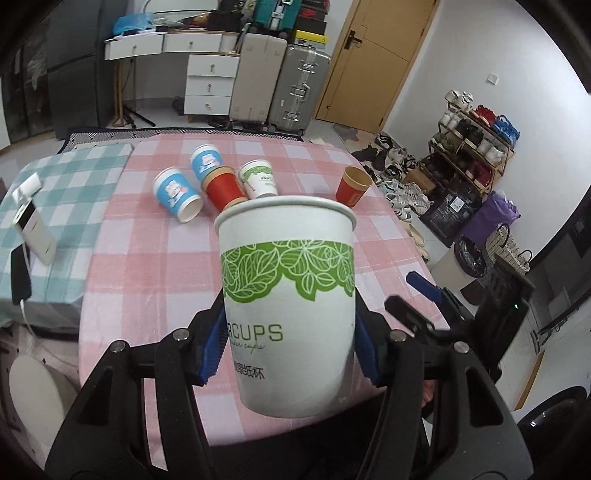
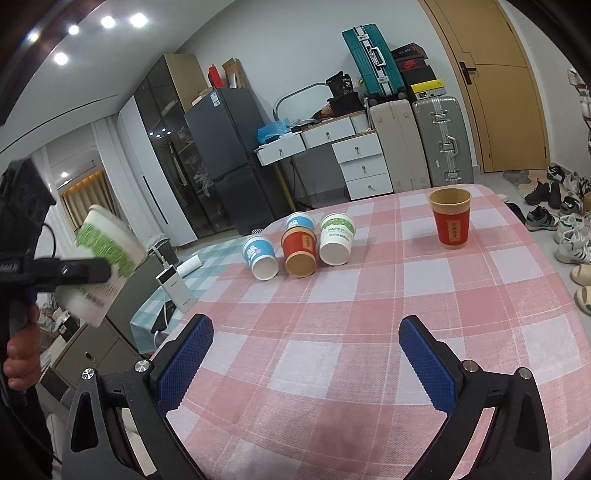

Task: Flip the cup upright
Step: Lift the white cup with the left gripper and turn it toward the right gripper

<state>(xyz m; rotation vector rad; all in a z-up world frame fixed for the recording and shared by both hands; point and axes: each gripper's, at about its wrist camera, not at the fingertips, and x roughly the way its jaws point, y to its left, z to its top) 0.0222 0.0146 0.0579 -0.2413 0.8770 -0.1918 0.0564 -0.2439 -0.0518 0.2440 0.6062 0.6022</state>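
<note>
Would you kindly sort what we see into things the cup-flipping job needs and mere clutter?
Job: white leaf-print cup in left gripper; four cups lying on their sides; upright red cup; open right gripper.

Clutter: power bank; suitcases; shoe rack.

Even, fairly bright indoor light fills both views. Round recessed ceiling lights (image 2: 107,22) glare white, high above the pink-and-white checked tablecloth (image 2: 369,314), which carries only soft shadows. Fisheye distortion bends the room edges into dark corners. The white paper cup with green leaf band (image 2: 103,258) is motion-blurred.
</note>
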